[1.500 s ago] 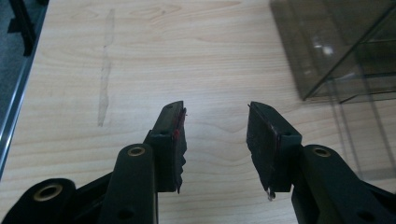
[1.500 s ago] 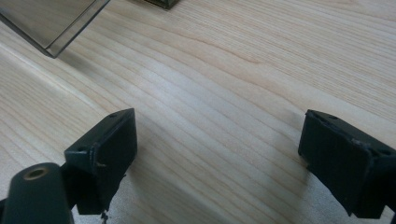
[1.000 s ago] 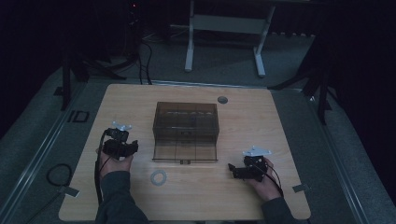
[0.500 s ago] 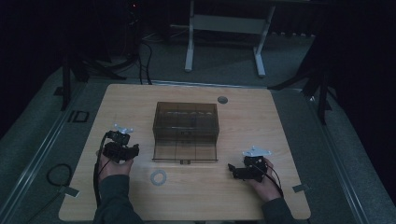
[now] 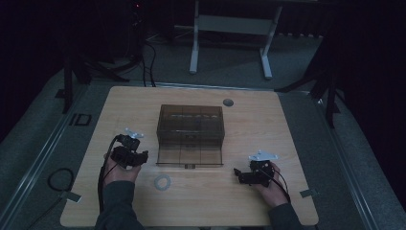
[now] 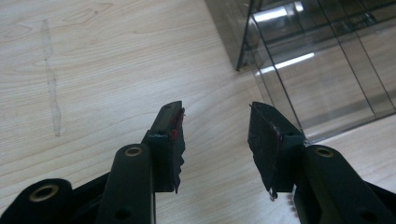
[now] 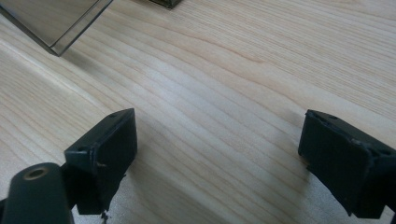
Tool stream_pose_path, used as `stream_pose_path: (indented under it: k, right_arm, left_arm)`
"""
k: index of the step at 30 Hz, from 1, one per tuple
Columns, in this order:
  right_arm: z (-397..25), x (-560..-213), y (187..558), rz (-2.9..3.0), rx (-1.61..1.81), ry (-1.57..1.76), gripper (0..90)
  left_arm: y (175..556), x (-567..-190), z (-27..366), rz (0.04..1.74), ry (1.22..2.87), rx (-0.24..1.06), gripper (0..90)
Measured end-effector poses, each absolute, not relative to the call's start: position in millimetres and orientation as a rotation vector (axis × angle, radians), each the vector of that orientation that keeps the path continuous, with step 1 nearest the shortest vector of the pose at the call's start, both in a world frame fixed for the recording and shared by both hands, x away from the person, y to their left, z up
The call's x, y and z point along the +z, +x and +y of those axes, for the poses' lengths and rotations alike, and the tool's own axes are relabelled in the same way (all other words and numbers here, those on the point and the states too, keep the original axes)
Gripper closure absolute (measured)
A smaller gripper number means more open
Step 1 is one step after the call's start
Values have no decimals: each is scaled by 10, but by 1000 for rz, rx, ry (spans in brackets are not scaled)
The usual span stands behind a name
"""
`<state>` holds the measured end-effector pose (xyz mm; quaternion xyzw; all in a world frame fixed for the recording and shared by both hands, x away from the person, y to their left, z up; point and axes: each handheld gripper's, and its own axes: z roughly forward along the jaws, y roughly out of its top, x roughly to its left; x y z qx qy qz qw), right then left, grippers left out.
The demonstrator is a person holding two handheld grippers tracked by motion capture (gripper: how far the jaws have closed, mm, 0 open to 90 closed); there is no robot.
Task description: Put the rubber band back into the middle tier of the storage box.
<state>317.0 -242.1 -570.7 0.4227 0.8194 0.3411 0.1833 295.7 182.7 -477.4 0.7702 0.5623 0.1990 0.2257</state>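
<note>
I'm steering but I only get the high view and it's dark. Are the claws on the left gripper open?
Observer: Yes. In the left gripper view the left gripper has its jaws apart, with bare wood between them.
Operator: What's it pointing at?
Observer: The corner of the clear smoky box, just ahead and to one side, not touching.
Operator: And the other claw?
Observer: The right gripper is open wider, over bare table, holding nothing.
</note>
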Motion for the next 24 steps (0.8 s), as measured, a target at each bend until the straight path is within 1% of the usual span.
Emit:
stream_pose_path:
  k: [24]
  right_arm:
    - [-2420,-5706,3169,2312,962,1194,115]
  left_arm:
    - [2918,-4730,1648,1428,2278,462,575]
